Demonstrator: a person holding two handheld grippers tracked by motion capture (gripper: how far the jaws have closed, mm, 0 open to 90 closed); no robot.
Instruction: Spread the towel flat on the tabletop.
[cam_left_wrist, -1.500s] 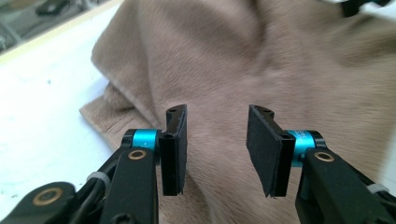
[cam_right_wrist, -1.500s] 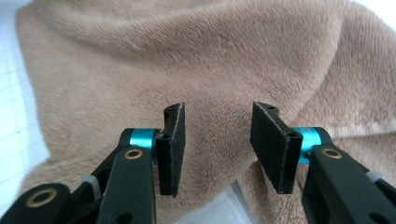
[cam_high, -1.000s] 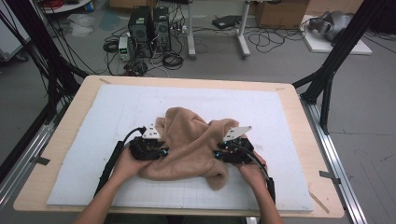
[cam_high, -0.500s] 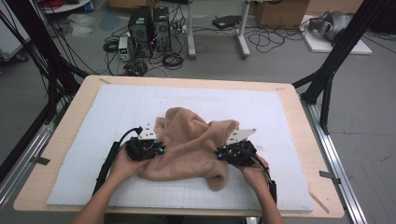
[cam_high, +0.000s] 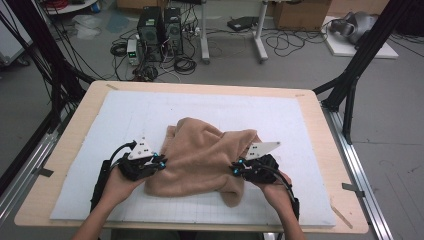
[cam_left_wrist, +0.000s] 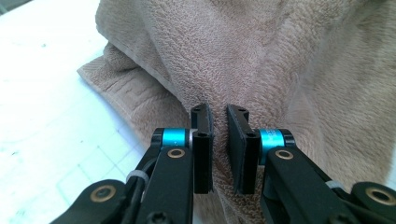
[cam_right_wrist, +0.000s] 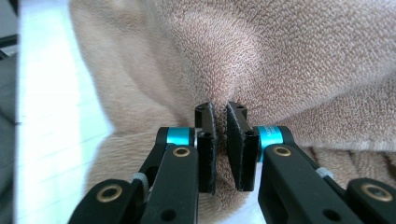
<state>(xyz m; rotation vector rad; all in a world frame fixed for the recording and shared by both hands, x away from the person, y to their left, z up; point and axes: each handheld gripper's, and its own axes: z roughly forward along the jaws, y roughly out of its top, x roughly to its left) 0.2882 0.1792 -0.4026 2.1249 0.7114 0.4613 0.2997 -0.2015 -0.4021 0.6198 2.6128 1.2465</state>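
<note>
Tan towel (cam_high: 202, 157) bunched at centre frame on counter (cam_high: 65, 150). Left tool (cam_left_wrist: 218, 123) and right tool (cam_right_wrist: 221, 119) each pinch a fold. Advice: lift evenly, keep both pinches firm.

— Setting?
— Robotics or recording lab. A plywood table (cam_high: 65, 150) topped with a white gridded mat (cam_high: 280, 115), standing on bare grey concrete floor (cam_high: 395, 150).

— Evidence beyond the table's far edge?
— Two black computer towers (cam_high: 160, 27) on the floor, loose coils of cable (cam_high: 182, 62) beside them, white desk legs (cam_high: 257, 35), a cardboard box (cam_high: 297, 12).

— At the table's corners?
— Black rig struts (cam_high: 357, 70) rise at the far right and far left corners; aluminium rails (cam_high: 357, 172) flank both side edges.
</note>
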